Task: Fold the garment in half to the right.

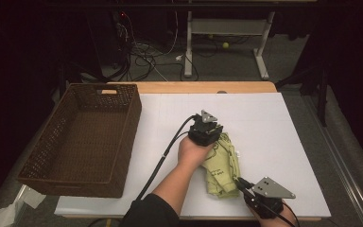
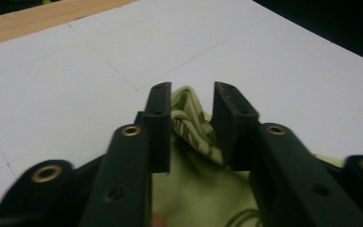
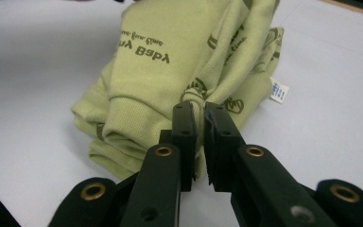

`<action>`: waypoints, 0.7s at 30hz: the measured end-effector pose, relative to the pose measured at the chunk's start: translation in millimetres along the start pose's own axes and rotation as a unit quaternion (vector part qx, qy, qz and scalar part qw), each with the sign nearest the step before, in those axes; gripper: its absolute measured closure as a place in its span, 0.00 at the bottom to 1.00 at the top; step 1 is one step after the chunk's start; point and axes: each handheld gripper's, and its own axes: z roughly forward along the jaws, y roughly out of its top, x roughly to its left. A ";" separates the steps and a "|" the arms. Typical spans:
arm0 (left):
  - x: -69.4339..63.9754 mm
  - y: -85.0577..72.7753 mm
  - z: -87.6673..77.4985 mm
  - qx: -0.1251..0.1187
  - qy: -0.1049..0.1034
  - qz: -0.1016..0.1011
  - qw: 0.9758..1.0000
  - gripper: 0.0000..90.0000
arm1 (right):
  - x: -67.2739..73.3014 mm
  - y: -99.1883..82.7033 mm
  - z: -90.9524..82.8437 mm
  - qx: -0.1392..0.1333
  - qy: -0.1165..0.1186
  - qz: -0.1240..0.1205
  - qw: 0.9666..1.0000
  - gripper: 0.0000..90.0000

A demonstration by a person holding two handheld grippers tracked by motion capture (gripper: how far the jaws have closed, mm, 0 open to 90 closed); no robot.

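A folded yellow-green garment [image 1: 223,166] with dark print lies on the white table top [image 1: 274,137], right of centre and near the front. My left gripper [image 1: 211,132] sits over its far end. In the left gripper view the jaws of the left gripper [image 2: 191,94] stand apart with a raised fold of the garment [image 2: 194,189] between them, not squeezed. My right gripper [image 1: 242,182] comes in at the front right corner of the cloth. In the right gripper view the right gripper [image 3: 200,109] is shut on a pinch of the garment [image 3: 170,61] edge.
A dark brown wicker basket [image 1: 125,137] stands on the left side of the table, nothing showing inside it. A wooden strip [image 1: 194,87] runs along the far edge. A white label [image 3: 279,92] sticks out of the garment's side. Cables trail back from both grippers.
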 end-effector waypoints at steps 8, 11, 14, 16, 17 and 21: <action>4.8 -3.2 -26.6 -0.002 -0.004 0.002 1.000 0.51 | 0.2 -1.4 1.3 0.003 -0.003 0.001 1.000 0.94; 5.1 -13.5 -36.1 -0.001 -0.014 0.008 1.000 0.64 | 0.3 -1.0 2.1 0.004 -0.002 0.000 1.000 0.94; 3.0 -24.8 -42.7 0.007 -0.020 0.019 1.000 0.80 | -0.1 -0.8 3.0 0.004 -0.002 -0.003 1.000 0.94; 0.7 -31.1 -47.5 0.004 -0.028 0.017 0.999 0.83 | -0.2 -0.7 3.4 0.005 -0.002 -0.004 1.000 0.94; -0.3 -32.5 -49.0 0.003 -0.030 0.018 0.999 0.84 | -0.1 -0.8 3.8 0.007 -0.003 -0.003 1.000 0.94; -8.2 -40.0 -54.1 -0.002 -0.043 0.021 0.999 0.87 | 0.5 -0.9 5.2 0.009 -0.003 -0.003 1.000 0.94</action>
